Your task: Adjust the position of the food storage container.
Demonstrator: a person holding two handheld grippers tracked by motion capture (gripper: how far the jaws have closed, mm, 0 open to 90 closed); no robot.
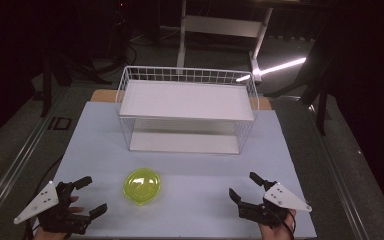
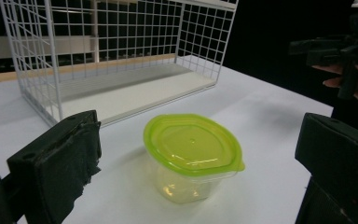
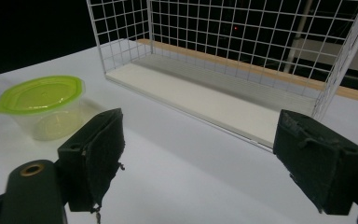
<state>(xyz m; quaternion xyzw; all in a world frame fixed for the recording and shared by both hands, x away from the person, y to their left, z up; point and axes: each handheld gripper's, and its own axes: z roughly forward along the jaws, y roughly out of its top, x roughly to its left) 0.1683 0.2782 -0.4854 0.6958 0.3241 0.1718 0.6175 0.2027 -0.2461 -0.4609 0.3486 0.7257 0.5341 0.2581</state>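
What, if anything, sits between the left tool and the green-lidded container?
Nothing visible. The left tool is open and points at the green-lidded container, with bare white table surface between them. The wire rack stands farther back, beyond the container, and the right tool is off to the other side.

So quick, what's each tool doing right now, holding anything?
Left tool: open, holding nothing; the green-lidded container sits ahead of it, untouched.
Right tool: open, holding nothing.

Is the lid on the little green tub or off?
On. The green lid sits flat across the clear tub.
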